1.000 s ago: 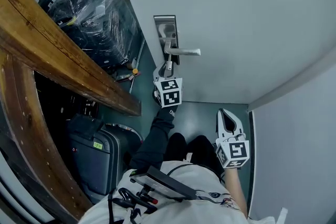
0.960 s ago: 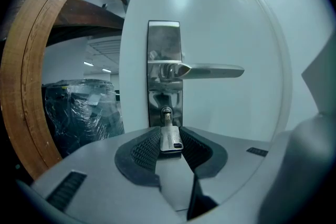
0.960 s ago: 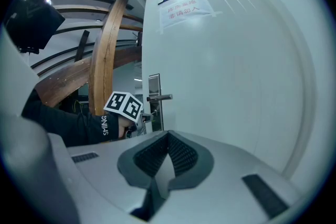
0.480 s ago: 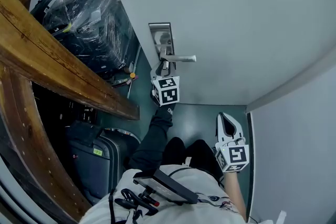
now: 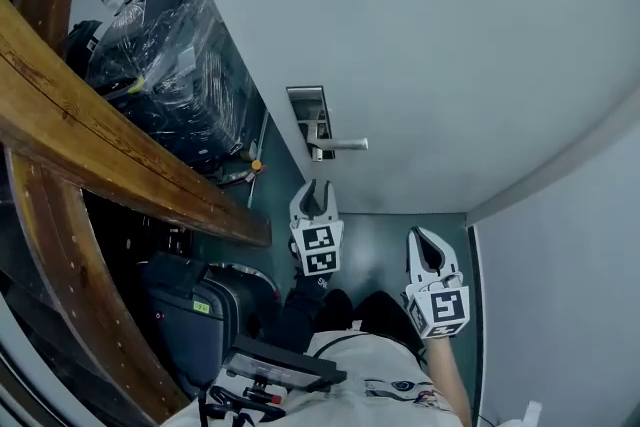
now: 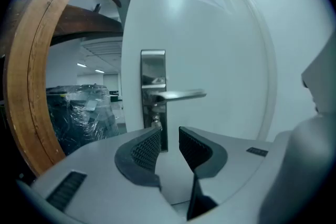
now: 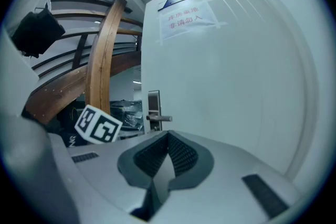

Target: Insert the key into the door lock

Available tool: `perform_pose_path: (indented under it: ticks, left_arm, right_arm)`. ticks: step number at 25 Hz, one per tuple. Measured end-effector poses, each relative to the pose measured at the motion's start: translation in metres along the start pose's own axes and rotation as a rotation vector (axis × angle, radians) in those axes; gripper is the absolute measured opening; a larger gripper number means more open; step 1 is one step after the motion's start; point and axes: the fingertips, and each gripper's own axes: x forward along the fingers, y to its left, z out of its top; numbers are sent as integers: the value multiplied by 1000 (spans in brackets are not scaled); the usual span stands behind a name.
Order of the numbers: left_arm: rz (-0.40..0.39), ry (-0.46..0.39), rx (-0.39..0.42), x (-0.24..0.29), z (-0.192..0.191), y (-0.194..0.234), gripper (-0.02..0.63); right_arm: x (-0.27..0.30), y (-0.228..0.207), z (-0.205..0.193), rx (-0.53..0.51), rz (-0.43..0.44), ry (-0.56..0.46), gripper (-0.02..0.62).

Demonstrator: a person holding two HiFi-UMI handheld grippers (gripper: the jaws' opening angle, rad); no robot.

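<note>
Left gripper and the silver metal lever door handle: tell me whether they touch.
Apart. The head view shows the left gripper below the silver metal lever door handle, with a clear gap between them.

— How is the left white-and-grey two-jaw gripper [image 6: 169, 136] held?
— Forward, on a dark-sleeved left arm [image 5: 298, 307]. Its jaws stand a narrow gap apart, nothing between them.
— And the right white-and-grey two-jaw gripper [image 7: 167, 136]?
— Nearer the body, on a bare right forearm [image 5: 447, 377]. Its jaws meet at the tips, empty. The two grippers point the same way, side by side and apart.
</note>
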Motion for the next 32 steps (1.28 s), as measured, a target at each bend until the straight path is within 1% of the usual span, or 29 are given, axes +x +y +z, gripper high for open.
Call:
perform_pose_path:
  ticks: [1, 2, 3, 4, 7, 10, 13, 16, 21, 28, 32]
  left_arm:
    - [-11, -15, 3, -19, 10, -6, 116]
    - [-15, -29, 9, -37, 22, -11, 64]
    - [-15, -39, 13, -55, 35, -16, 28]
    - [-17, -44, 13, -70, 47, -19, 6]
    - [-38, -52, 2, -99, 81, -27, 5]
    - [-41, -79, -7, -117, 110, -26, 5]
    - [-27, -119, -19, -124, 134, -20, 5]
    - [-19, -141, -26, -127, 146, -17, 5]
    - [-10, -117, -36, -127, 146, -15, 5]
    - [-13, -143, -19, -126, 150, -16, 5]
    - [-18, -142, -34, -125, 152, -17, 5]
  right_arm:
    - [3, 4, 18, -7, 11, -17, 6]
    - [5, 8, 36, -14, 22, -33, 6]
    - [5, 13, 54, -22, 35, -48, 6]
    - [5, 18, 72, -29, 47, -62, 6]
    - [5, 29, 116, -40, 72, -101, 6]
    - [3, 39, 142, -43, 85, -127, 6]
    - [6, 45, 155, -45, 101, -140, 6]
    - [8, 49, 164, -48, 104, -154, 6]
    - [10, 50, 165, -52, 114, -173, 6]
    - [11, 48, 165, -77, 108, -162, 6]
    - [12, 50, 165, -79, 110, -168, 6]
